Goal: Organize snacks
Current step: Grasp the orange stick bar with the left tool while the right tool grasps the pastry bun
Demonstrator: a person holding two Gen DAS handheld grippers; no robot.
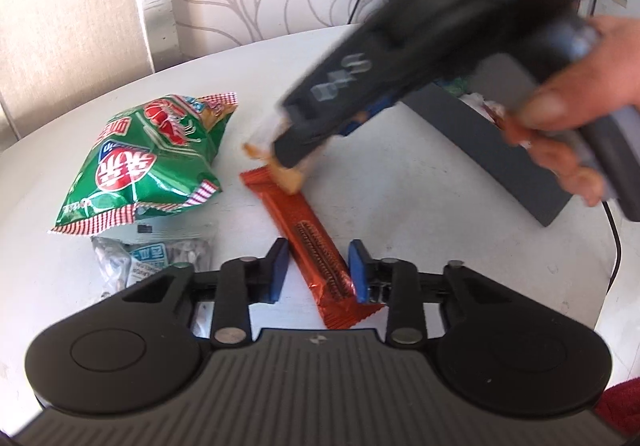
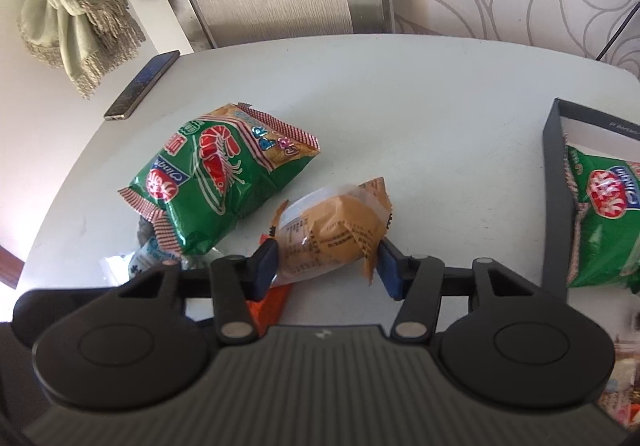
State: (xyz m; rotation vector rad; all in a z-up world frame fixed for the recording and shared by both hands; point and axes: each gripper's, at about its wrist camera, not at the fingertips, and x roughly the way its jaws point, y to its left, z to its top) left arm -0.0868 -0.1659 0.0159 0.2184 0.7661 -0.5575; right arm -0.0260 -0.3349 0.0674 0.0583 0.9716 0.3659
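- Orange foil is nearest: a long orange bar (image 1: 310, 242) lies flat on the white table (image 1: 400, 173), its near end between the blue pads of the left gripper (image 1: 318, 270). The jaws stand apart on either side of the bar; the right pad looks to be at the wrapper's edge, the left pad just clear of it.
- At about 10 o'clock from that gripper, a small clear packet (image 1: 160, 254) with a pale blue label lies on the table, partly under the bag behind it.
- Farther at 11 o'clock sits a puffy green shrimp-chip bag (image 1: 154, 157), its red-checked seams at both ends.
- At 12 o'clock, over the far end of the bar, the right gripper (image 1: 288, 161) comes in from 2 o'clock, blurred, held by a hand (image 1: 584, 97).
- In the right wrist view, the right gripper (image 2: 326, 266) is clamped on a tan pastry packet (image 2: 332, 230), one pad pressed to each side, and the packet sits above the table.
- Beneath that packet a corner of the orange bar (image 2: 268, 306) shows.
- At 10 o'clock from it lies the green bag (image 2: 216, 173), with the clear packet (image 2: 148, 256) peeking out at its near end.
- At 3 o'clock stands a dark grey box (image 2: 554, 181) holding a second green bag (image 2: 604, 221).
- Far at 10 o'clock, a phone (image 2: 142, 83) rests on the table's edge.
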